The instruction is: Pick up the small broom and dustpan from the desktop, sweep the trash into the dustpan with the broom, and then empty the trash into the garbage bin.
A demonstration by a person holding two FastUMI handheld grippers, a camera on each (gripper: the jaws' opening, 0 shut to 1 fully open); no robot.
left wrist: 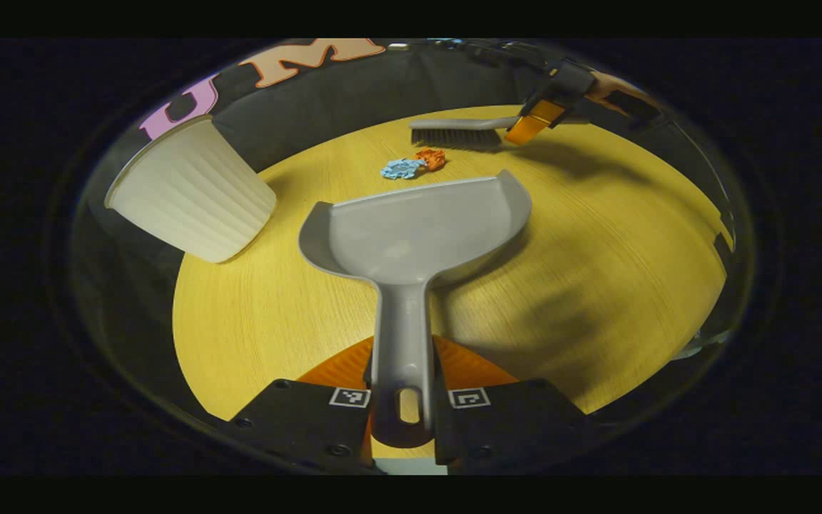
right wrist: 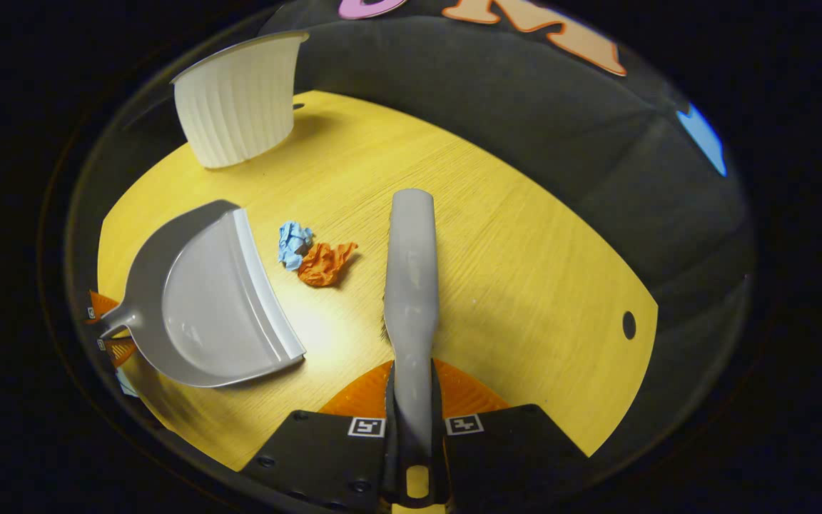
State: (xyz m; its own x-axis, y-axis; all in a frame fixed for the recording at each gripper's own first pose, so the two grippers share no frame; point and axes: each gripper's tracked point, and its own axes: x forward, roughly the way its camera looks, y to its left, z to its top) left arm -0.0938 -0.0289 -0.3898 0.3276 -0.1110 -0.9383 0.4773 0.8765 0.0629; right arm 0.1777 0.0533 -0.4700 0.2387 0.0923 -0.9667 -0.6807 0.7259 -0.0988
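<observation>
On the yellow wood-grain desk, which is backed by the booth's black cloth wall, the largest item is the white ribbed bin; it is stood near the far edge, to the left in both views. A small dark hole is seen in the desk surface near its right edge in the right gripper view.

The grey dustpan is held by its handle, which is clamped between the fingers of the left hand-held gripper; its open lip is turned toward the trash. The grey broom is gripped by its handle in the right hand-held gripper, with the bristles down at the desk, on the far side of the trash from the dustpan.

Between dustpan and broom, a crumpled blue paper and a crumpled orange paper are seen lying on the desk, touching each other.
</observation>
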